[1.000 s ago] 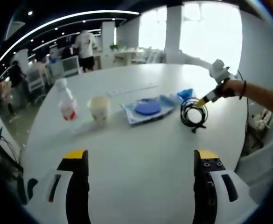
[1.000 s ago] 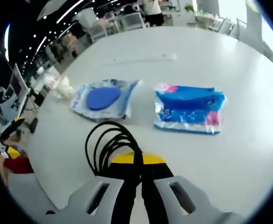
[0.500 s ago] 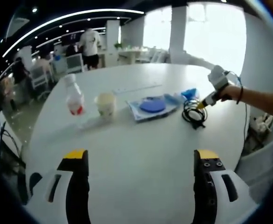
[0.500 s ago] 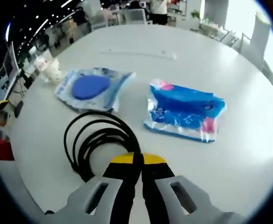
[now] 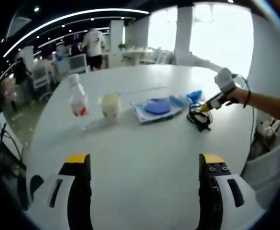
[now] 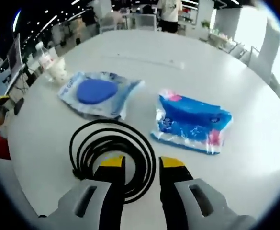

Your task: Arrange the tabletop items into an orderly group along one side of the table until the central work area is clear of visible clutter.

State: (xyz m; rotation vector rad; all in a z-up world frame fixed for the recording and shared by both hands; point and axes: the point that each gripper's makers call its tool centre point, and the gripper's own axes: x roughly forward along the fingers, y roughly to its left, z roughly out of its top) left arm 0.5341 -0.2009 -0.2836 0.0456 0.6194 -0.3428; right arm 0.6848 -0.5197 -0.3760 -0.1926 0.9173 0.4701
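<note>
Right gripper (image 6: 142, 163) fingers narrowly parted over black cable coil (image 6: 112, 154) on worktop (image 6: 254, 115); left gripper (image 5: 144, 160) fingers wide, empty.

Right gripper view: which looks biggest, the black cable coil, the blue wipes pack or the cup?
Largest to smallest, as seen:
1. black cable coil, nearest the camera
2. blue wipes pack, close in size
3. cup, far off, so unsure

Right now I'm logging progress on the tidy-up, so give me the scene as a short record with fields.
surface: white table
cable: black coil lying flat on the table
right gripper: jaws open over the coil
left gripper: jaws open, holding nothing
beside coil: pouch with blue disc, blue packet
farther left: bottle, cup
</note>
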